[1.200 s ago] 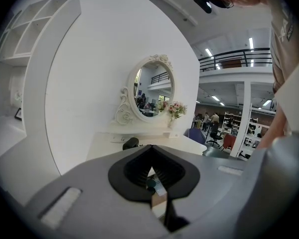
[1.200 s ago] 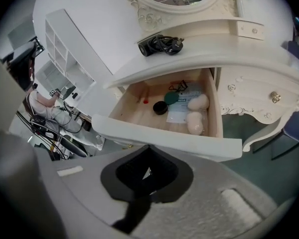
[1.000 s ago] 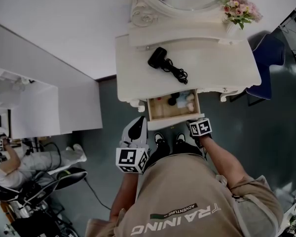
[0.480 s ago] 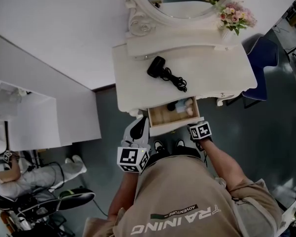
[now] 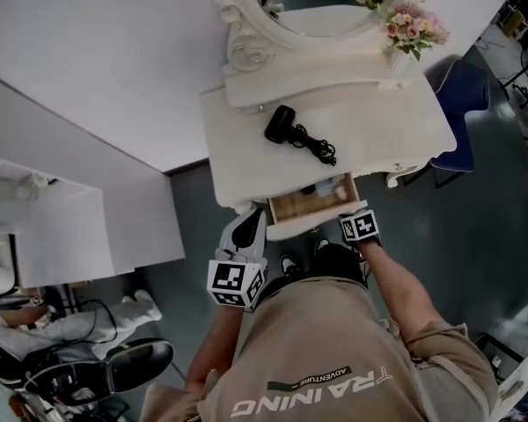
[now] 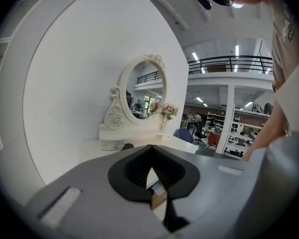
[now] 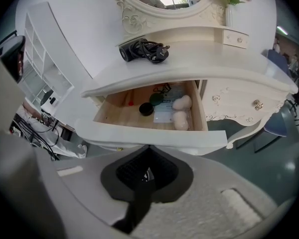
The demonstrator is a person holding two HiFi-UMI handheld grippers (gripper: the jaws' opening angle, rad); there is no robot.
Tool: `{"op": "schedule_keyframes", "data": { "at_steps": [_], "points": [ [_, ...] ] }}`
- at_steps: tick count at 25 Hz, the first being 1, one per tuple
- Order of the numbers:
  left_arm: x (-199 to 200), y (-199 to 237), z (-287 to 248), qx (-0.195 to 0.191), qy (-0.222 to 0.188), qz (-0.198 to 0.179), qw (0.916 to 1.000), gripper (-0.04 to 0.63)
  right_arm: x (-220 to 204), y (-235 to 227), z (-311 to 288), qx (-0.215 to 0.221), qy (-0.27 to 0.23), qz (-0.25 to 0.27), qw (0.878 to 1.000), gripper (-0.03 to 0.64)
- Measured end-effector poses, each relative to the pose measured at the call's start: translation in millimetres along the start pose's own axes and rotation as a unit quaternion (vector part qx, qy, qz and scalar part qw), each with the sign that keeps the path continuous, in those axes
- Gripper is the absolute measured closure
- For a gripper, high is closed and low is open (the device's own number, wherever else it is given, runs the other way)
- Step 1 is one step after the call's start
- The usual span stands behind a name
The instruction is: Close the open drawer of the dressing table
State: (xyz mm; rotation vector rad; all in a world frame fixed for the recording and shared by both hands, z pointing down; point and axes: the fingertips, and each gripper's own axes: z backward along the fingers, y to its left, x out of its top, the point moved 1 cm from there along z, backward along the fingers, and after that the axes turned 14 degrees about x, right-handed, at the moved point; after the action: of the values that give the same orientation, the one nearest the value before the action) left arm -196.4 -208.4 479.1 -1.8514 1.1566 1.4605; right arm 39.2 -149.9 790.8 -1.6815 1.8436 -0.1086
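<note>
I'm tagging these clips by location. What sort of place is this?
Probably a mock bedroom corner inside a big open hall: a white dressing table with an oval mirror and flowers, yet a balcony railing and storage shelves stand beyond.

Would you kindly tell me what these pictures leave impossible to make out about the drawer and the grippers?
Rear of the drawer: under the tabletop in the head and right gripper views.
Whether the right gripper touches the drawer front: its own body covers the contact in its view; too small in the head view.
Drawer in the left gripper view: almost wholly behind the left gripper's body.
</note>
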Motion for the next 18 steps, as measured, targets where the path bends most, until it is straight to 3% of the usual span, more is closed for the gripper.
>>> {"op": "schedule_keyframes", "data": {
  "at_steps": [18],
  "points": [
    [19.1, 3.9, -23.7, 0.047, 0.001, 0.005, 0.9989, 0.577, 34.1, -8.4, -11.2, 0.051, -0.012, 0.001, 0.999, 0.614]
  ]
}}
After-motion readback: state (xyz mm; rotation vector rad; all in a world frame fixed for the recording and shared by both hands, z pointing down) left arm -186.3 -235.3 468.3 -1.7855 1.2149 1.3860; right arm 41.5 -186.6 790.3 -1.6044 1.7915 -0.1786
